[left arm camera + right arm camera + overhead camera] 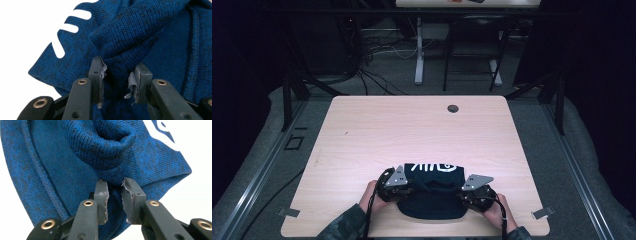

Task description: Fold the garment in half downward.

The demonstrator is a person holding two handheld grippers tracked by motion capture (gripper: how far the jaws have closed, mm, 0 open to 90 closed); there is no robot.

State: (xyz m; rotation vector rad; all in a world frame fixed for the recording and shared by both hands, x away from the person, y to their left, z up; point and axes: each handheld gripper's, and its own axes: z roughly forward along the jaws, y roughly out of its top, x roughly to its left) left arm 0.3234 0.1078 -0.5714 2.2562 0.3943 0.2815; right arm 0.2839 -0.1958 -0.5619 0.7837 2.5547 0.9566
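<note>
Near the worktop's point(362, 130) front edge, both grippers point(116, 80) point(115, 198) pinch the blue knit hat point(432, 192) in their jaws, and its soft folds could slip out.

Both grippers point(398, 189) point(476, 192) flank dark knit cloth point(432, 192); wooden table point(412, 130)

left claw point(115, 81): black jaws, brass rivets, frayed grey pads | sleeves: dark camouflage
</note>
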